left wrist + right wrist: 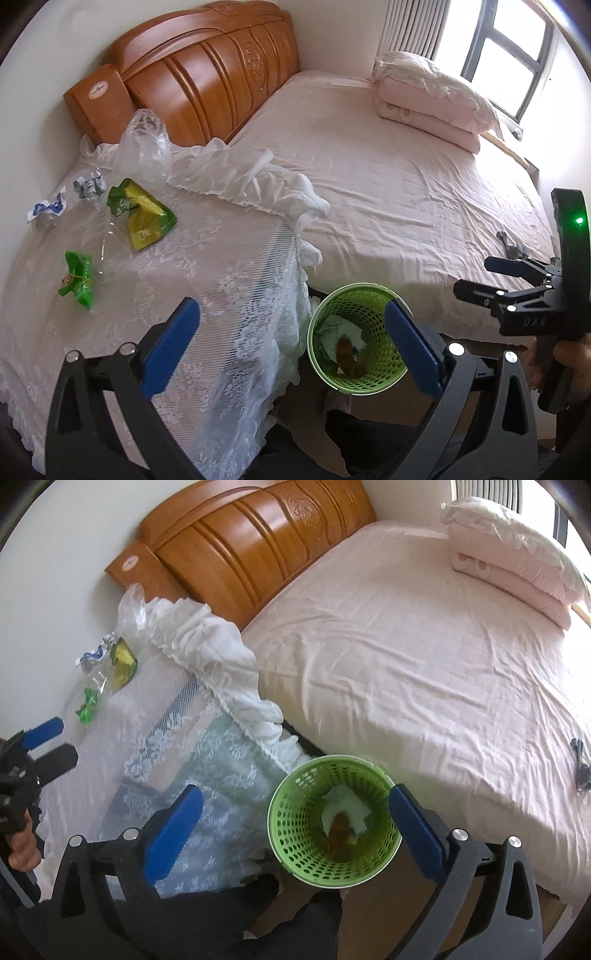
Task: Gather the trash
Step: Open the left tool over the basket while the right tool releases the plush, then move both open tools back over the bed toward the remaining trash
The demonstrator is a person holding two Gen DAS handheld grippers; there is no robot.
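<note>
A green mesh bin (356,336) (334,819) stands on the floor between the lace-covered nightstand and the bed, with white paper and brown scraps inside. On the nightstand lie a yellow-green wrapper (142,214) (123,661), a small green wrapper (77,278) (88,705), a blue-white wrapper (46,210), a crumpled grey wrapper (88,186) and a clear plastic bag (142,144). My left gripper (291,343) is open and empty above the nightstand's front right corner. My right gripper (295,823) is open and empty, hovering over the bin; it also shows in the left wrist view (476,280).
A bed with a pink sheet (406,192) fills the right side, with a folded pink quilt and pillow (432,99) at its far end. A wooden headboard (199,74) stands behind. A small dark object (580,764) lies on the bed's right edge.
</note>
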